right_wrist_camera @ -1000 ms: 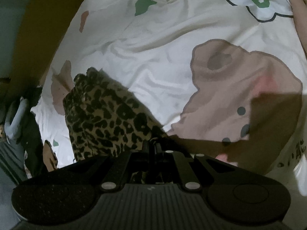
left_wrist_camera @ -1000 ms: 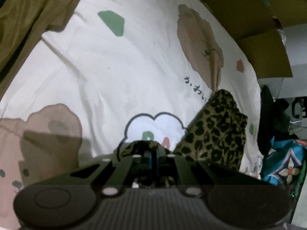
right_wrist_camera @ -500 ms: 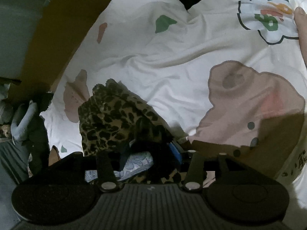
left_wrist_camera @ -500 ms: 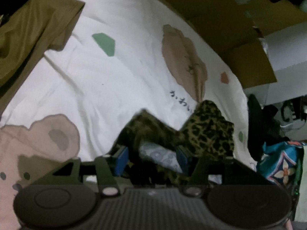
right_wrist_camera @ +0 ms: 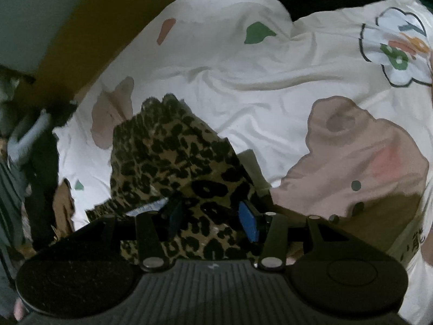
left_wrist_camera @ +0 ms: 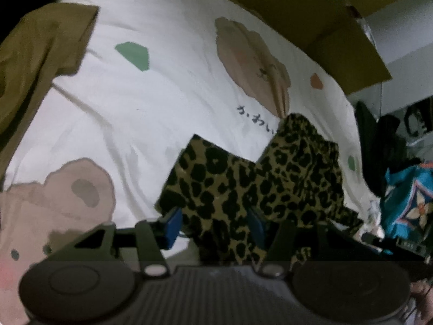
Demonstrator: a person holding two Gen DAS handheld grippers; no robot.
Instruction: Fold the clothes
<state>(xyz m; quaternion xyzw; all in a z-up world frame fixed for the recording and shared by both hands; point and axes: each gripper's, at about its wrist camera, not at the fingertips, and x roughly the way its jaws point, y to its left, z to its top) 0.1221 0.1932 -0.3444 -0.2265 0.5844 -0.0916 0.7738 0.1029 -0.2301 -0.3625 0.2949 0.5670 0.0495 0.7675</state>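
A leopard-print garment [left_wrist_camera: 243, 178] lies bunched on the white bear-print bedsheet [left_wrist_camera: 121, 108]. My left gripper [left_wrist_camera: 213, 223] hovers over its near edge. The blue pads [left_wrist_camera: 173, 222] stand apart and are closing, with cloth lying loose between them, not pinched. In the right wrist view the same garment [right_wrist_camera: 167, 146] rests on the sheet [right_wrist_camera: 257, 94]. My right gripper [right_wrist_camera: 211, 219] is open over it, and leopard cloth sits between its blue pads [right_wrist_camera: 247, 220] without being pressed.
An olive garment [left_wrist_camera: 35, 67] covers the sheet's far left. Brown cardboard [left_wrist_camera: 338, 40] runs along the bed's far side. Dark clothes [left_wrist_camera: 379, 140] and a teal patterned bag [left_wrist_camera: 408, 197] crowd the right edge. More clutter [right_wrist_camera: 27, 135] sits beyond the bed.
Both grippers were shut on the leopard cloth a second ago. They have opened and let it go, then lifted and rolled a little. The cloth now lies spread between the pads.
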